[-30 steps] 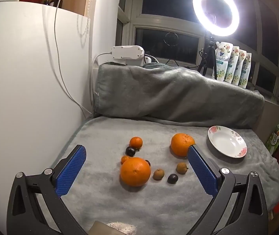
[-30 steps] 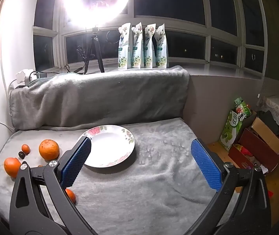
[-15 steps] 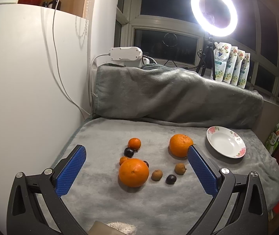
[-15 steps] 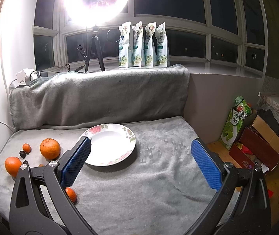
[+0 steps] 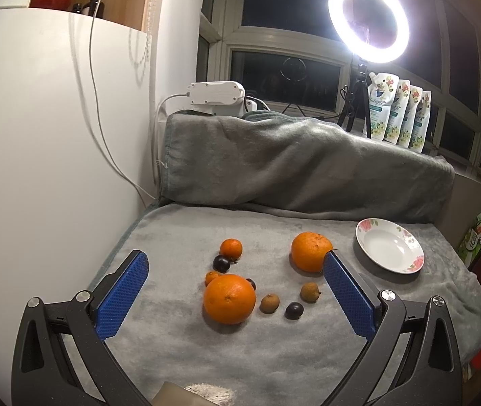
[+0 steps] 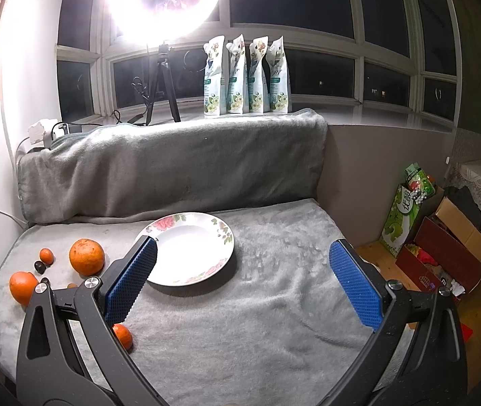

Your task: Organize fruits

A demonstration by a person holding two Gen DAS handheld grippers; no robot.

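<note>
Lately drawn back a little from fruit cluster; left gripper (image 5: 235, 291) spread wide, nothing held; large orange (image 5: 229, 298) between pads at 12 o'clock; right gripper (image 6: 242, 282) likewise agape (idle); plate (image 6: 221, 237) bare at 11 o'clock; sorting not begun.

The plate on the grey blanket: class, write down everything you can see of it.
The plate is round, shallow and white, glossy like glazed china, with pink flowers and green leaves printed around its rim. It is empty and lies flat and upright on the grey blanket, to the right of the fruit. No fruit touches it. One blue finger of the right gripper overlaps its near-left edge in view.
</note>
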